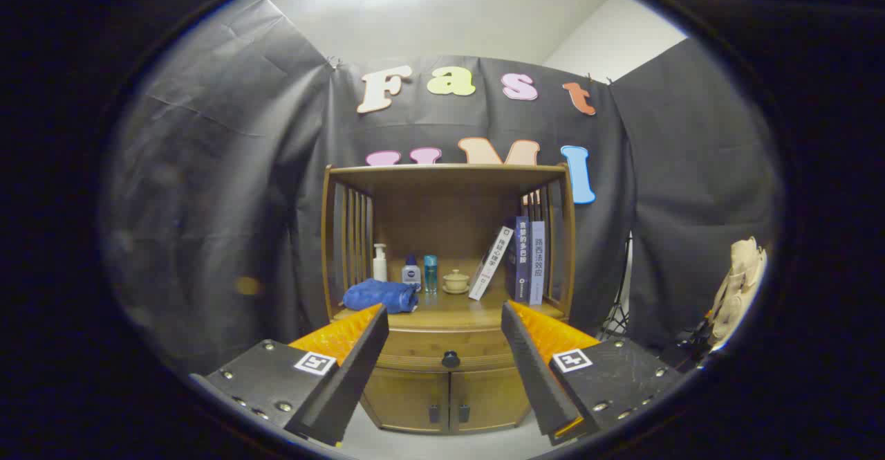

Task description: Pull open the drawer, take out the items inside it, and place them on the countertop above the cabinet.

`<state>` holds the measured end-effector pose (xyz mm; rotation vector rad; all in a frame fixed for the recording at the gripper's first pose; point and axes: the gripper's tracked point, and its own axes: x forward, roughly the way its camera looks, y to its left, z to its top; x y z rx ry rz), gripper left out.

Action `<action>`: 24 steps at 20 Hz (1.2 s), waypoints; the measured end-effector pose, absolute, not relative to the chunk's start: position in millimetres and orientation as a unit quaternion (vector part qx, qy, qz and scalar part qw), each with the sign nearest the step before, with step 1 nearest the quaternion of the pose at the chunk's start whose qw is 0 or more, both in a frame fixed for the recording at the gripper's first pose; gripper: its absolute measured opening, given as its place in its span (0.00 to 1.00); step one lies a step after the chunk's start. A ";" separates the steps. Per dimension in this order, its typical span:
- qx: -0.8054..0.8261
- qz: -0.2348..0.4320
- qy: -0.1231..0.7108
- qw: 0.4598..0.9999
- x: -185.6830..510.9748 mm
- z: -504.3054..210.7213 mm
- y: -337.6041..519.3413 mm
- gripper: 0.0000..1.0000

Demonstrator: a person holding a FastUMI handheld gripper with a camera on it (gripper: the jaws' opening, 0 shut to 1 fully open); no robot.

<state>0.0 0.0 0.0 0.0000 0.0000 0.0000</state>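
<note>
Gripper view. A wooden cabinet [448, 294] stands against the booth's dark cloth wall, with open floor between it and the gripper [446, 318]. To either side of the cabinet the cloth hangs free; at the far right a beige bag [740, 287] and a dark stand sit well apart from it. The open shelf above is bounded by slatted side panels and a flat top board.

The drawer [442, 346] is a shallow wooden front running the cabinet's width, just under the countertop [449, 315], and it is closed. A dark round knob [451, 359] sits at its middle. Below it are two closed doors [446, 398], each with a small dark handle near the centre seam.

On the countertop lie a folded blue towel [380, 296] at the left, then a white pump bottle [379, 263], a small white-and-blue bottle [411, 271], a slim teal bottle [430, 273] and a lidded cup on a saucer [455, 281]; leaning and upright books [518, 263] stand at the right.

The jaws stand wide apart, holding nothing. The knob lies between the two fingers and beyond their tips, untouched.
</note>
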 end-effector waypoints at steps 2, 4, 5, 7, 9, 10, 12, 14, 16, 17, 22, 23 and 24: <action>-0.002 0.000 0.002 1.000 0.1 -2.5 -0.7 0.98; -0.001 -0.001 -0.001 1.000 -0.8 -2.2 -0.6 0.98; -0.002 0.000 -0.001 1.000 -1.4 -2.3 -0.2 0.98; -0.004 0.002 -0.002 1.000 -1.5 -2.5 0.3 0.98; -0.007 0.000 -0.006 1.000 -1.9 -1.2 -0.8 0.98; -0.007 -0.002 -0.007 1.000 -2.1 -0.3 -2.3 0.98; -0.002 -0.004 -0.007 1.000 -2.2 -0.5 -3.9 0.98; 0.002 -0.007 -0.004 1.000 -1.7 -2.8 -7.5 0.98; 0.004 -0.008 -0.002 1.000 -0.3 -5.0 -8.7 0.98; 0.003 -0.008 -0.001 1.000 -0.1 -6.9 -8.6 0.98; 0.003 -0.014 0.003 1.000 4.5 -14.5 -11.4 0.98; 0.005 -0.014 0.003 1.000 5.7 -16.3 -13.6 0.98; 0.007 -0.017 0.002 1.000 8.2 -18.9 -15.7 0.98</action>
